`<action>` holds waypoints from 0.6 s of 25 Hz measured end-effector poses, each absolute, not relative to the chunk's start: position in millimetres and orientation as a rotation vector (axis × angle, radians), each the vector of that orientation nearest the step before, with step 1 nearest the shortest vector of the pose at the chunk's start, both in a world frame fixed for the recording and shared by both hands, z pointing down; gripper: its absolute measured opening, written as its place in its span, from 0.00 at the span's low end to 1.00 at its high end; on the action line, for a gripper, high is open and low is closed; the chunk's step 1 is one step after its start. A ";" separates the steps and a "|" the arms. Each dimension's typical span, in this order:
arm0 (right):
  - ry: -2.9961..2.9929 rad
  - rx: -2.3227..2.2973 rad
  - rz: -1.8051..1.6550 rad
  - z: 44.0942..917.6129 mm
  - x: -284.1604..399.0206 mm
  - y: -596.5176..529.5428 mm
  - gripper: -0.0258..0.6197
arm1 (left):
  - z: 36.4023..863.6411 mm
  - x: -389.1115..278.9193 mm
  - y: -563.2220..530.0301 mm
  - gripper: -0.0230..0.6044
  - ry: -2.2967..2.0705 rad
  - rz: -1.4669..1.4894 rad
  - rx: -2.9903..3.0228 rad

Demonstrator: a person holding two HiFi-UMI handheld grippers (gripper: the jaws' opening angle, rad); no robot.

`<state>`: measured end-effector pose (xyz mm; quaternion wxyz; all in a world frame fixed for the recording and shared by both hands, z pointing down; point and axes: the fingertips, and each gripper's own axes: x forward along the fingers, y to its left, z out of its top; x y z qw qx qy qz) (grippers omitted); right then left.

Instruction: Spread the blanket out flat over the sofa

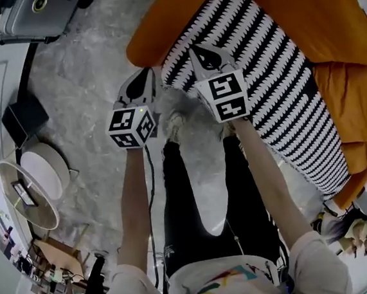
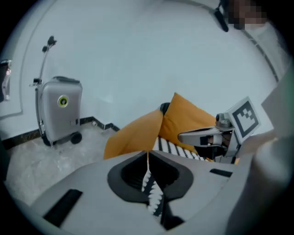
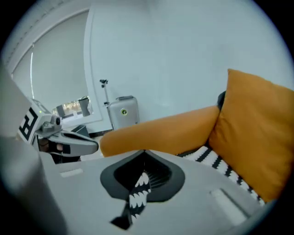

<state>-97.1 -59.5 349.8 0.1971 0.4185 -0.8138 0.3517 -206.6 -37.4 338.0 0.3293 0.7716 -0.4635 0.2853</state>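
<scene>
While the left gripper (image 1: 144, 83) and right gripper (image 1: 206, 58) each pinch a thin fold of the striped blanket (image 1: 274, 82), I risk it slipping free at the front edge of the sofa (image 1: 325, 6).

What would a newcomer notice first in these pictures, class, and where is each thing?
The black-and-white zigzag blanket stands out most, lying along the orange sofa at the head view's upper right. The left gripper and right gripper, side by side, are each shut on a pinch of it. A silver suitcase stands by the white wall.
</scene>
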 end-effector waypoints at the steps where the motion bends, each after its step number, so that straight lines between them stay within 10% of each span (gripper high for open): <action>1: -2.282 1.222 0.980 328.4 -83.6 -64.8 0.05 | 315.7 -195.4 -41.5 0.07 -1.223 0.721 2.056; 15: -2.304 1.805 0.779 -61.7 100.2 -62.8 0.05 | -79.5 -10.9 -91.1 0.07 -1.448 0.442 2.346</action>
